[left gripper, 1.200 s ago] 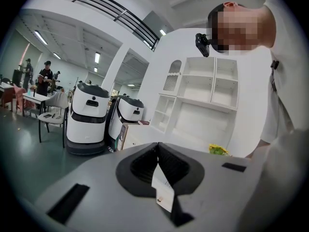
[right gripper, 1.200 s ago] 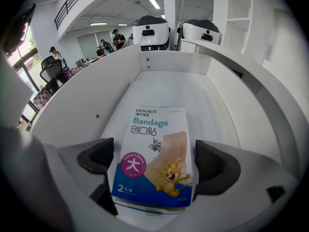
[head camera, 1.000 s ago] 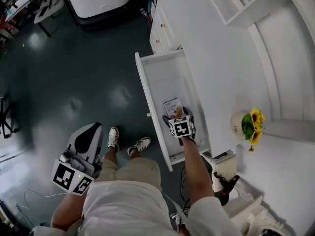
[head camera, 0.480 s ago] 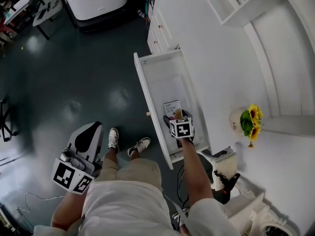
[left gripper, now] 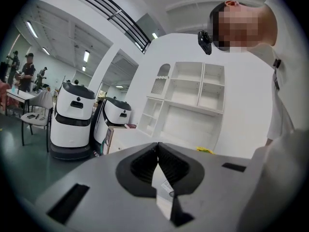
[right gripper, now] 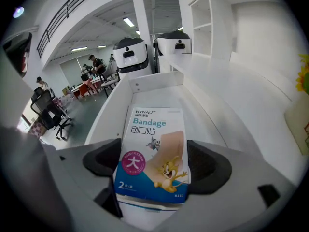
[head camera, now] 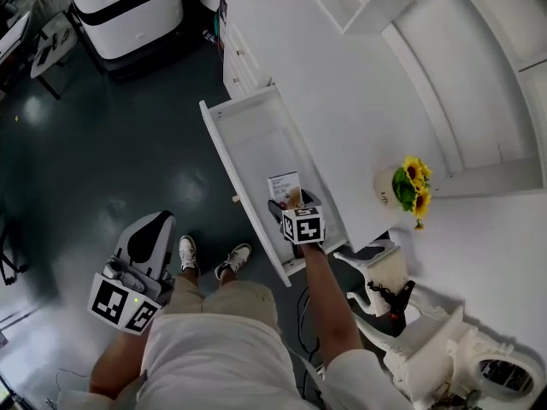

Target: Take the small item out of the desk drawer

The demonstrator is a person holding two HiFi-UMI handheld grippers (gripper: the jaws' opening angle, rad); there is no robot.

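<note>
While the desk drawer [head camera: 253, 143] stands open in the head view, the right gripper [head camera: 291, 203] works at its 6 o'clock end, on the bandage packet [head camera: 283, 184]. The left gripper [head camera: 149, 233] hangs at 7 o'clock.

Left gripper view: jaws pressed together, nothing between.

Right gripper view: jaws pinch the packet [right gripper: 154, 129] by its long edges. It looks light, thin and bendy, so mid-length is probably the best hold.

Robotics lab: parked white robots [head camera: 128, 8], office chairs [right gripper: 49, 114].

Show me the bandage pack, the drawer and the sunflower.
bandage pack [right gripper: 153, 149], right gripper view, its printed front
drawer [head camera: 249, 148], head view, its bare floor
sunflower [head camera: 414, 171], head view, upper yellow bloom
</note>
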